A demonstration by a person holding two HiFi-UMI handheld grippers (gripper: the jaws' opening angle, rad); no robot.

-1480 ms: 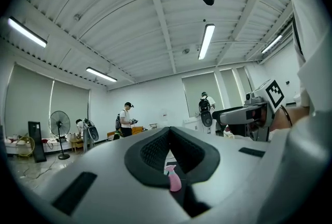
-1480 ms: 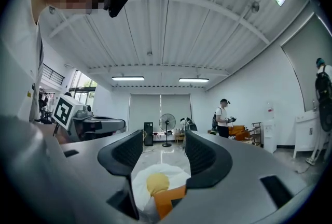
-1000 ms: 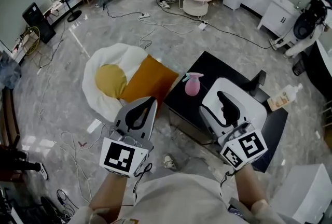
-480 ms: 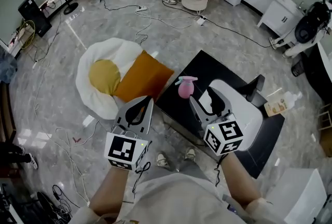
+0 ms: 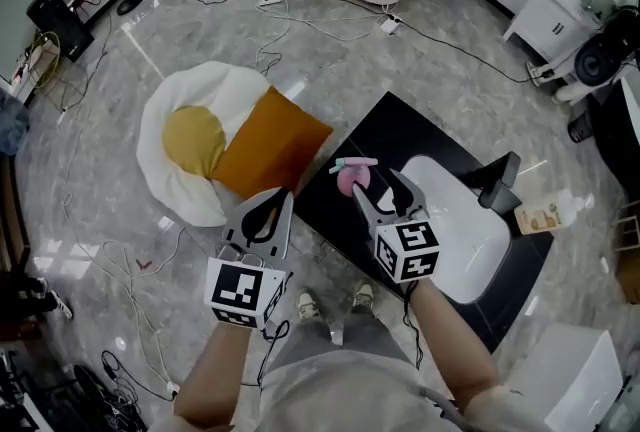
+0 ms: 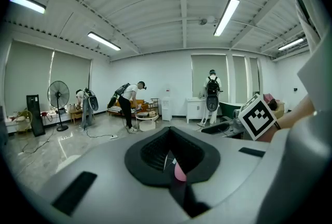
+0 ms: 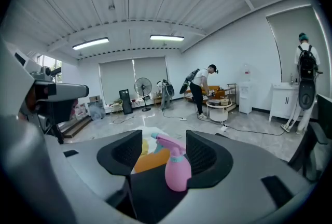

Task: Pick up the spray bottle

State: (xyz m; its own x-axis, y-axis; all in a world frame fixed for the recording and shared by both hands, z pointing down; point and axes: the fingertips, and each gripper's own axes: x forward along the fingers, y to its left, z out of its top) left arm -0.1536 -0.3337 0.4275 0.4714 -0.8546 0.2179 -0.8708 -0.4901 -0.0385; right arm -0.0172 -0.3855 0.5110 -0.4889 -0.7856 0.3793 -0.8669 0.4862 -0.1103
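Note:
A pink spray bottle (image 5: 349, 178) with a pale blue collar stands upright near the left corner of the low black table (image 5: 400, 132). My right gripper (image 5: 378, 188) is open and reaches in from the near side. In the right gripper view the spray bottle (image 7: 178, 170) stands between the two jaws of the right gripper (image 7: 163, 151), with a gap on each side. My left gripper (image 5: 283, 194) is shut and empty, held over the floor to the left of the table. In its own view the left gripper (image 6: 170, 158) points into the room.
A white moulded shape (image 5: 462, 225) lies on the table right of the bottle, with a beige bottle (image 5: 541, 217) beyond it. An egg-shaped cushion (image 5: 188, 142) and an orange pillow (image 5: 272, 144) lie on the floor to the left. Cables (image 5: 290, 30) cross the floor.
My right gripper has moved left and forward across the table, so the spray bottle now stands between its jaws. The left gripper has stayed almost still.

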